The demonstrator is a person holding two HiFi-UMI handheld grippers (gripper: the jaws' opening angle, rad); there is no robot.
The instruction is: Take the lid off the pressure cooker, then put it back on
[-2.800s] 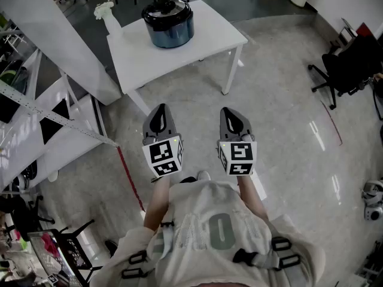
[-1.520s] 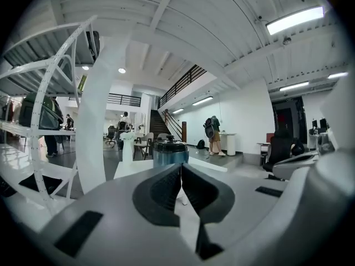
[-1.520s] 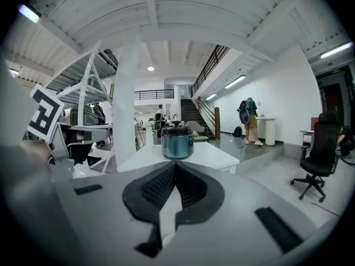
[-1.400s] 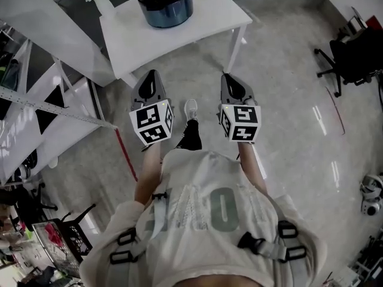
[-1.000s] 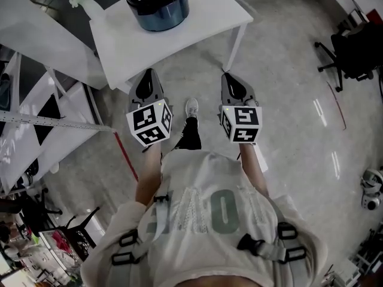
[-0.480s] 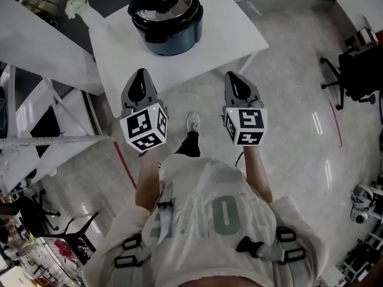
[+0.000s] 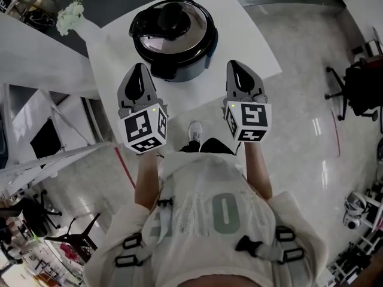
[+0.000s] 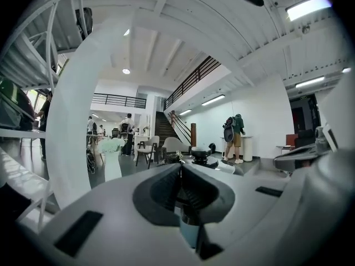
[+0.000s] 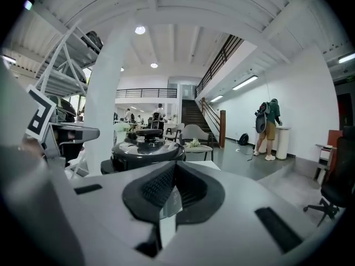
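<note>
Pressure cooker (image 7: 179, 69) sits on white surface (image 7: 248, 37), lid (image 7: 152, 40) on, just ahead of your 2 tools. Left tool (image 7: 137, 72), right tool (image 7: 239, 68): both pinched closed, empty. Lid likely rigid, weighty, glossy-slick. Take black knob (image 7: 172, 15); expect twist before lift.

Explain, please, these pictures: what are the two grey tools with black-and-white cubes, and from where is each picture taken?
There is no robot: a person holds the grey left gripper and the grey right gripper, one in each hand. The patterned cubes are parts of them. The head view is from a camera on the person's head, looking down. The other two views come from cameras riding on each gripper, looking along its fingers. On the white square table stands a round black pressure cooker, its lid with a black knob on. Both grippers are shut and hold nothing.
</note>
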